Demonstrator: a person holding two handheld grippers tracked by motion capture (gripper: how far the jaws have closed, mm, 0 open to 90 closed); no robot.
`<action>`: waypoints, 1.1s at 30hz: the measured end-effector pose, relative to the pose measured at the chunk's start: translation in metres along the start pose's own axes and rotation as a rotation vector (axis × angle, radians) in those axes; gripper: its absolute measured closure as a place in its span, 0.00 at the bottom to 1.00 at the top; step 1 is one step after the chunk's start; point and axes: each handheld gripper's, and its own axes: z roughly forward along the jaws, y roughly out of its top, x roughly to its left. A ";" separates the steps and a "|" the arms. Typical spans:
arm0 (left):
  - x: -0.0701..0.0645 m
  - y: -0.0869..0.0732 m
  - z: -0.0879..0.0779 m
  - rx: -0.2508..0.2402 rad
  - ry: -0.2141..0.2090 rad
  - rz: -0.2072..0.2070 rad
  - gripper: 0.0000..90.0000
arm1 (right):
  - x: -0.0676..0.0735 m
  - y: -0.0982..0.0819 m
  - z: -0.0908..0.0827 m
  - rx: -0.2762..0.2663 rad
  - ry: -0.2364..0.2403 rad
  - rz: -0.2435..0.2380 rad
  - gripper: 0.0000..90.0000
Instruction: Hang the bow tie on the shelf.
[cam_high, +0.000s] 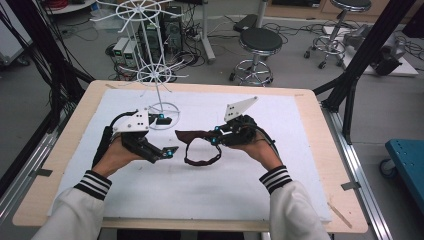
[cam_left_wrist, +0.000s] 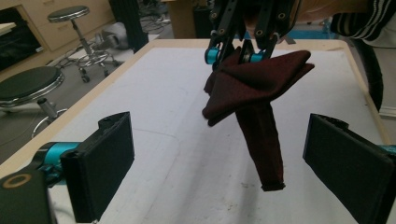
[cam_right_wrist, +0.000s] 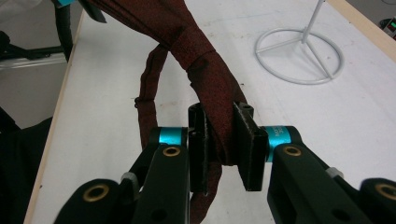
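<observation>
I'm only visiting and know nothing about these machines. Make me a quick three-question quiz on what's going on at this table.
1. True or false: the left gripper is clamped on the dark red bow tie.
2. Which gripper holds the bow tie: A, the left; B, the right gripper; C, both?
3. Fill in: the white wire stand rests on the table's ____ side, seen from the person.

Key
1. False: its jaws stand open, apart from the cloth.
2. B
3. far

white wire stand (cam_high: 150, 50) top cropped, floor clutter perhaps cables
</observation>
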 end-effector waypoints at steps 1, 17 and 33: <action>-0.001 0.001 0.001 0.002 -0.003 0.006 0.10 | 0.000 0.000 0.000 -0.001 0.000 -0.001 0.86; -0.008 0.010 0.015 0.003 -0.051 0.065 0.29 | 0.003 0.003 0.005 0.003 0.021 -0.007 0.85; -0.008 0.012 0.015 0.024 -0.047 0.006 0.75 | 0.003 0.003 0.006 0.007 0.023 -0.014 0.85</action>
